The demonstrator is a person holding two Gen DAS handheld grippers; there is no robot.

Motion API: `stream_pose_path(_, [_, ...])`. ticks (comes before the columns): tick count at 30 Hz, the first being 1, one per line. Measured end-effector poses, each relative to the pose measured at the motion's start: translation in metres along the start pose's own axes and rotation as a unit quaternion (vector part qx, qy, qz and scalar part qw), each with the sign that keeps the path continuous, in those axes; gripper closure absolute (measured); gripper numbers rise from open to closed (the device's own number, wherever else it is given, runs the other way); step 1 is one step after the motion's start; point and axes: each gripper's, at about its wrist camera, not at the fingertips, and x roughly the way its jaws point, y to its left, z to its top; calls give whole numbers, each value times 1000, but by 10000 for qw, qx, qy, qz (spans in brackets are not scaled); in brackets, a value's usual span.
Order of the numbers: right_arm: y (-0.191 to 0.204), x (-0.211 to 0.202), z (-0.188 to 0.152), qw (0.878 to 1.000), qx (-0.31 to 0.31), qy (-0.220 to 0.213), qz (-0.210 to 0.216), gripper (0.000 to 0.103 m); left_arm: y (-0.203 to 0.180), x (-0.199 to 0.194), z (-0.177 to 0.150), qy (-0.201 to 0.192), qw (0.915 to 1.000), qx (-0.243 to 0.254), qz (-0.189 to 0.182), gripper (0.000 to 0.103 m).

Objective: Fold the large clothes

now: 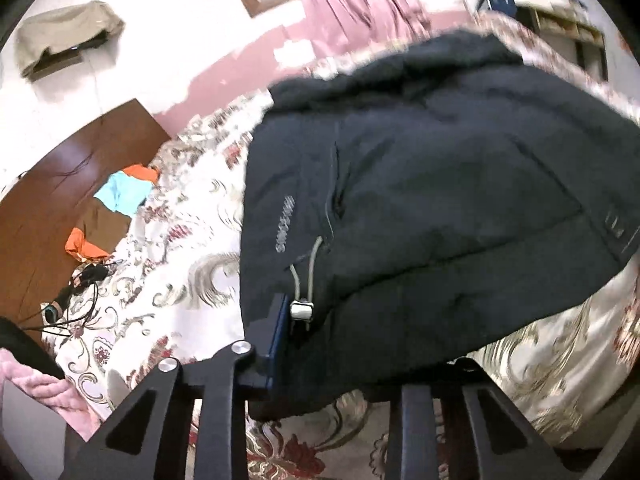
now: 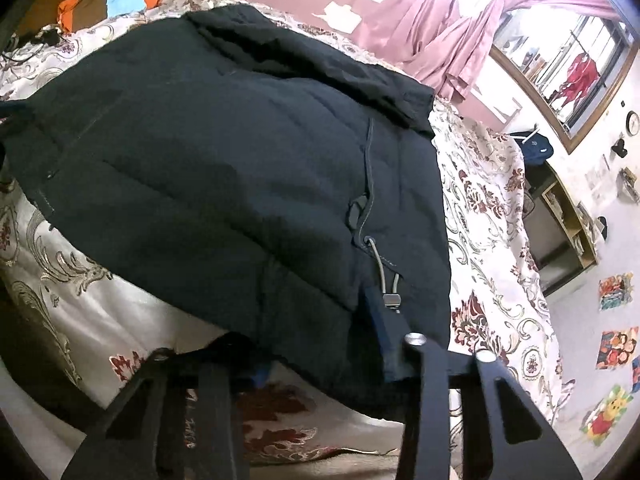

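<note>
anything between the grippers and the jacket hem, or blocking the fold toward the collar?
Nothing visible. The left gripper and right gripper each have the dark jacket hem draped between their fingers. Ahead, only jacket and floral bedspread; the orange and blue clothes lie off by the headboard.

Jacket [image 1: 440, 184] fills centre; bedspread [image 1: 172, 280] bare left; cables [image 1: 76, 288] beyond.

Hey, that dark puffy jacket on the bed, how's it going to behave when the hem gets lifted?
The jacket looks quilted and puffy, so it will probably bend in soft rolls, not crisp creases. It already sags over the left gripper, so expect floppiness. Its smooth shell may slide on the bedspread. The hem cord will likely dangle.
</note>
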Motion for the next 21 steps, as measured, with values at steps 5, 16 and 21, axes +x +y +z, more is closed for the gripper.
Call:
stream_pose_path(5, [-13,-17,-1,9971,462,-493,359,90,14,-24,10,-697,9970,-329,-28,86])
stream_pose_path(16, [-28,-78,-15,9821,901,-1618,334,95,47,-84,31,-1352,9860,-977,-15,87])
stream_pose_path(21, [-42,-126,-23,9649,1118,-2319,512,95,66,-122,36,-1716,9790,-1098,14,87])
